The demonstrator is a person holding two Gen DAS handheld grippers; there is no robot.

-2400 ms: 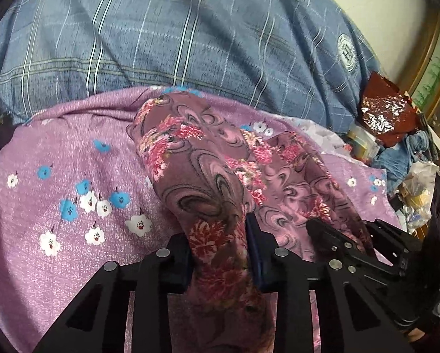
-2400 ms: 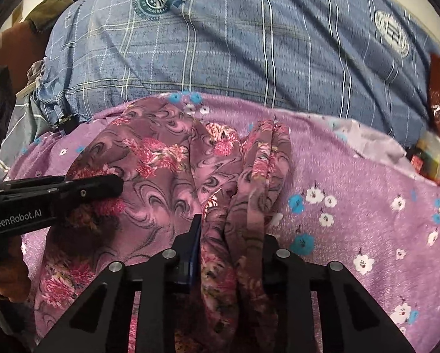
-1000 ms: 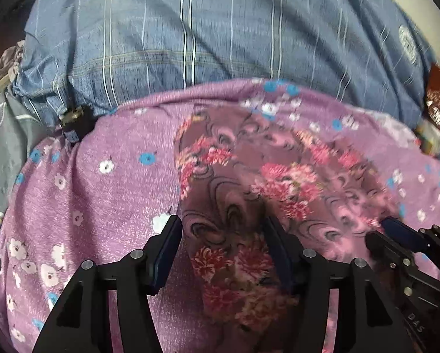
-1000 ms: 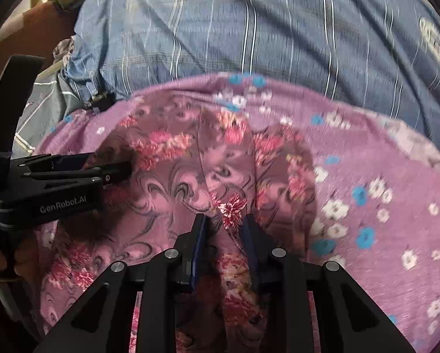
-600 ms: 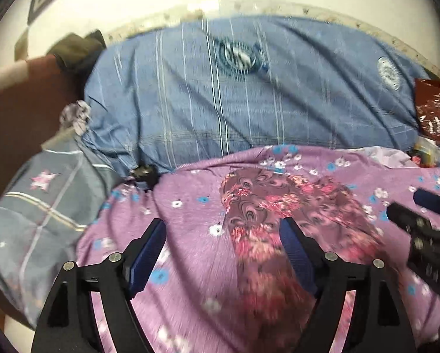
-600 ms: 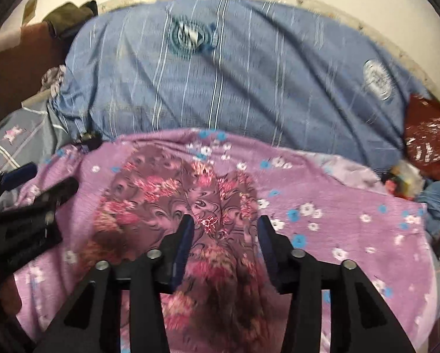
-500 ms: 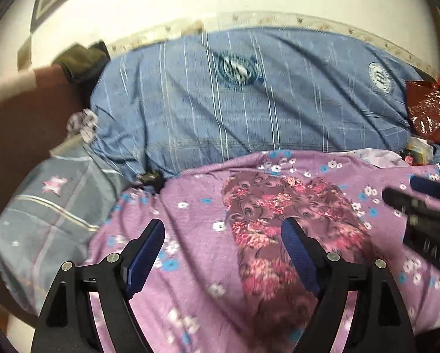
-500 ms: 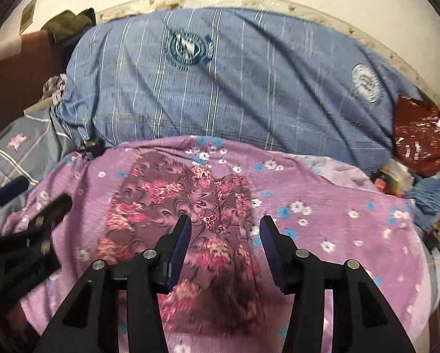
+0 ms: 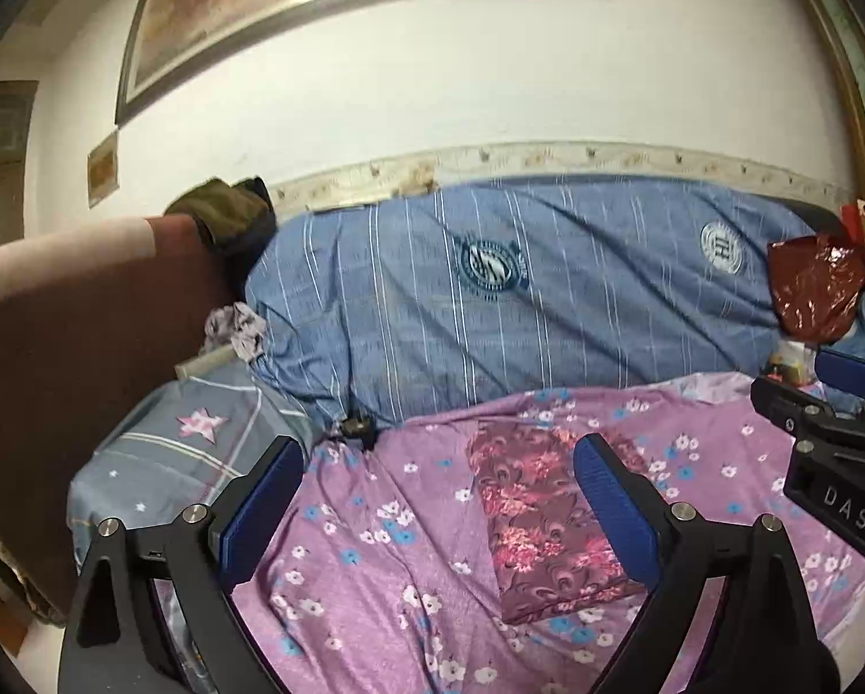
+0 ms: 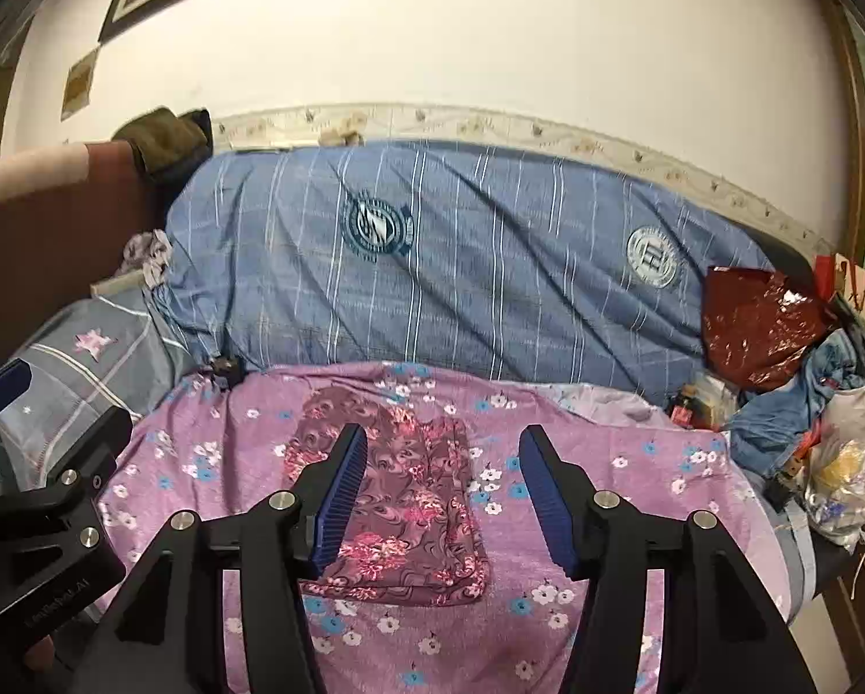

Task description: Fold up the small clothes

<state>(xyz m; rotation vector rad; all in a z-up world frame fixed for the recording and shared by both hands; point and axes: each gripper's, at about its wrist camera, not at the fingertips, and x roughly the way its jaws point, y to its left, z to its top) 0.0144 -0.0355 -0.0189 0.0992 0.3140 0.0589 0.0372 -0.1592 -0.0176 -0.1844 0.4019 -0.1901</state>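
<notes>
A small maroon garment with pink flowers (image 9: pixel 539 512) lies folded flat as a rough rectangle on the purple floral sheet (image 9: pixel 374 567); it also shows in the right wrist view (image 10: pixel 403 497). My left gripper (image 9: pixel 438 503) is open and empty, held well above and back from the garment. My right gripper (image 10: pixel 441 497) is open and empty too, raised above the garment. The right gripper shows at the right edge of the left wrist view (image 9: pixel 831 451), and the left gripper at the left edge of the right wrist view (image 10: pixel 45 497).
A large blue striped duvet (image 10: pixel 432 277) is bunched along the wall behind the sheet. A grey star pillow (image 9: pixel 172 451) lies left. A dark red foil bag (image 10: pixel 756 329), clothes and plastic bags (image 10: pixel 849 474) pile up at the right. A brown headboard (image 9: pixel 74 347) stands left.
Both grippers let go of the garment, opened wide and pulled up and back from the bed. The garment now lies flat and folded on the sheet.
</notes>
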